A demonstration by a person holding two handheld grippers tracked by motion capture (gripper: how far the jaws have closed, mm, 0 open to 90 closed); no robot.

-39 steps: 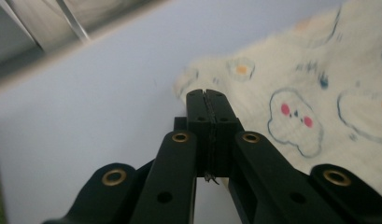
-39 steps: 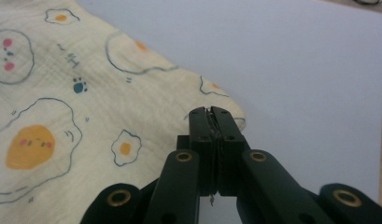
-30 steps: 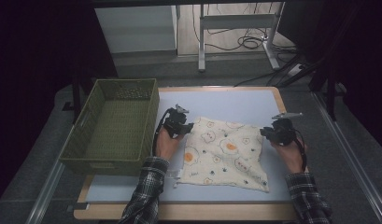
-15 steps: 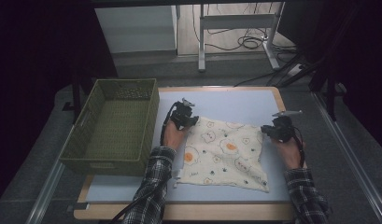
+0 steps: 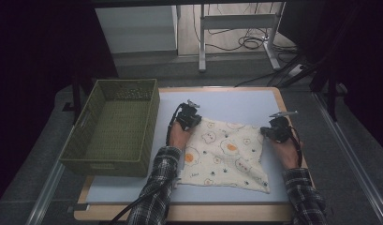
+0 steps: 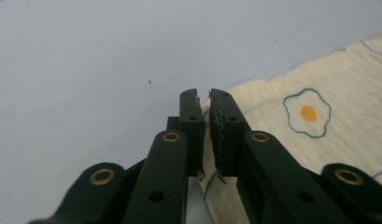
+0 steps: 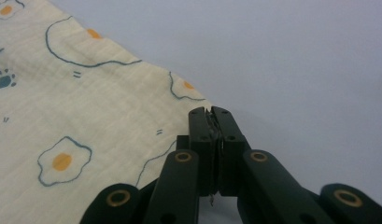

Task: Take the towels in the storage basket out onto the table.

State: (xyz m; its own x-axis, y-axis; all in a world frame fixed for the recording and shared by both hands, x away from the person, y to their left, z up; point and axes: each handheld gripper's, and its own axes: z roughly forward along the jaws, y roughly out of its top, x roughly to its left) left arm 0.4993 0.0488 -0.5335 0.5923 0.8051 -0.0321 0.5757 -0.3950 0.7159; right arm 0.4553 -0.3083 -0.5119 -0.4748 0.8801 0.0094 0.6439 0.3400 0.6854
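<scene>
Here, in the high view, the egg-print cloth (image 5: pixel 226 157) lies mid-frame on the tabletop (image 5: pixel 236 103), right of a green basket (image 5: pixel 115 129). The left gripper (image 6: pixel 204 100) has just clenched on the cloth's corner. The right gripper (image 7: pixel 208 114) has likewise just clamped its corner, lower centre.

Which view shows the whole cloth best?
The high view: the cloth lies flat with all its edges visible, next to the basket. The left gripper view and right gripper view each show one far corner pinched between black jaws.
</scene>
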